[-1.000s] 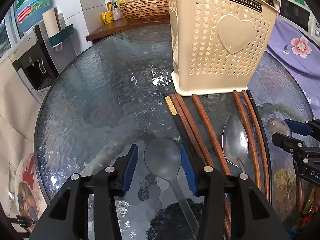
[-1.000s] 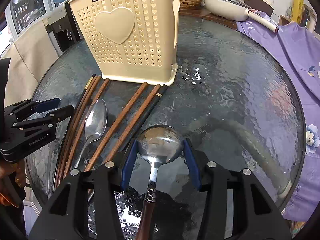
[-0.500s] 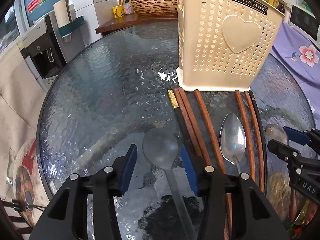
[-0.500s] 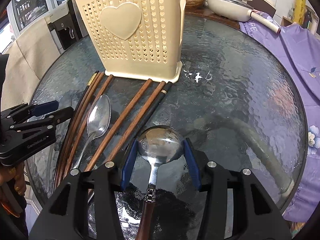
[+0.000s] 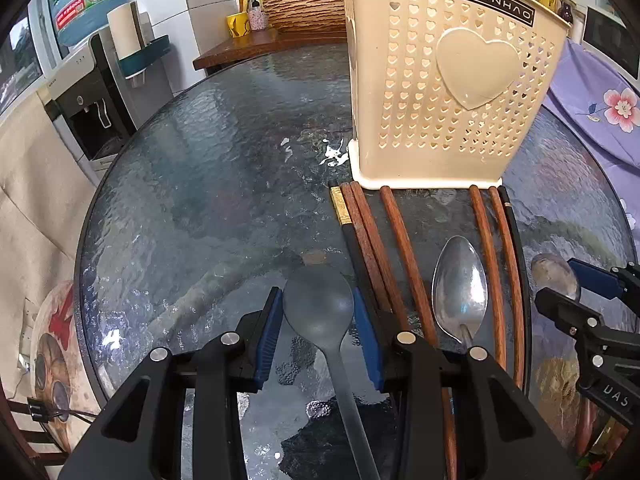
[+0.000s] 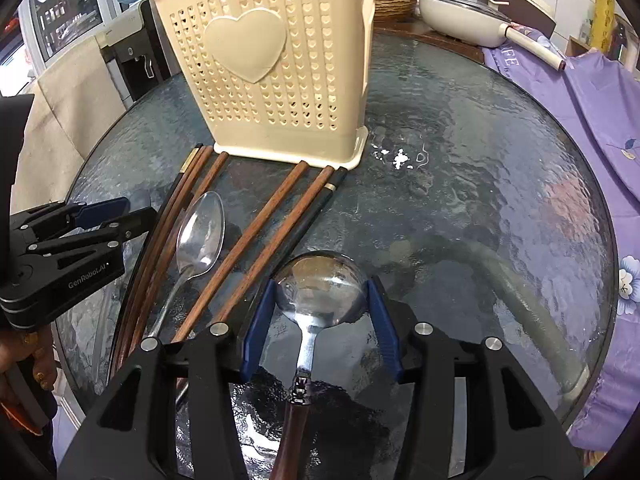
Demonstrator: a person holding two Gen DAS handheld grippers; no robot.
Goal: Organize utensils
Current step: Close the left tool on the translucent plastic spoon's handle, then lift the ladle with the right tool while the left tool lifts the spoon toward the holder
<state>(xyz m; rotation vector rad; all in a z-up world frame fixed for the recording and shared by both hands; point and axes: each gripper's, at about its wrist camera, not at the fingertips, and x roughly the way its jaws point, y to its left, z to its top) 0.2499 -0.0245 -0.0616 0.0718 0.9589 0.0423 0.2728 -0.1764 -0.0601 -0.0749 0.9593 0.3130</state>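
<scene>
My left gripper (image 5: 316,300) has its blue pads against both sides of a dark grey spoon's (image 5: 320,312) bowl on the glass table, and its jaws are closing. My right gripper (image 6: 322,286) is shut on the round bowl of a steel spoon with a wooden handle (image 6: 320,296). Between the two lie several chopsticks (image 5: 404,248) and a plain steel spoon (image 5: 460,284), all pointing at the cream perforated utensil holder (image 5: 440,92) that stands upright behind them. The right gripper (image 5: 558,280) shows at the left wrist view's right edge.
The round textured glass table (image 6: 480,160) ends close behind both grippers. A purple flowered cloth (image 6: 592,112) drapes the right side, with a white pan (image 6: 460,16) beyond. A water dispenser (image 5: 92,92) and a wicker basket (image 5: 304,8) stand off the far left. A hand (image 6: 32,360) holds the left gripper.
The left gripper's pads have drawn in from a clear gap to the grey spoon's bowl, and its view has shifted slightly. The right gripper and its spoon stay put.
</scene>
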